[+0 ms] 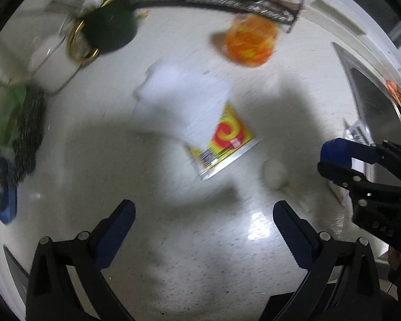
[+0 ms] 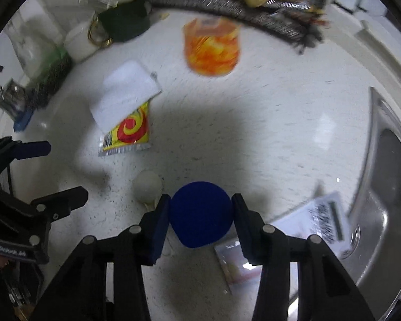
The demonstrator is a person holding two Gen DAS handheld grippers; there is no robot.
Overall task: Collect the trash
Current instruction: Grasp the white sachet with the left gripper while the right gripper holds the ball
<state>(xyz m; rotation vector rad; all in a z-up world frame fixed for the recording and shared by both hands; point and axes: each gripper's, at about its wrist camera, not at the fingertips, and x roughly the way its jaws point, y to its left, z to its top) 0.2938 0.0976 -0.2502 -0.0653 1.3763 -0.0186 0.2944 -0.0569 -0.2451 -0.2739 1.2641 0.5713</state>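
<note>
Right tool [image 2: 200,214] nearest, pointing down at bench [image 2: 280,133]; pads pinch blue ball [image 2: 200,218] from both sides, likely first trash item taken. Small pale ball [image 2: 147,188] just beside its left pad; printed paper [image 2: 326,219] and clear packet [image 2: 238,264] beneath, near sink [image 2: 382,187]. Left tool [image 1: 203,230] spread wide, empty, hanging over bare bench, probably lining up on next piece. Farther: yellow swirl wrapper [image 1: 224,141] half under white napkin [image 1: 184,99]. Beyond, orange cup [image 1: 251,42], dark green mug [image 1: 109,29], apparently not trash.
</note>
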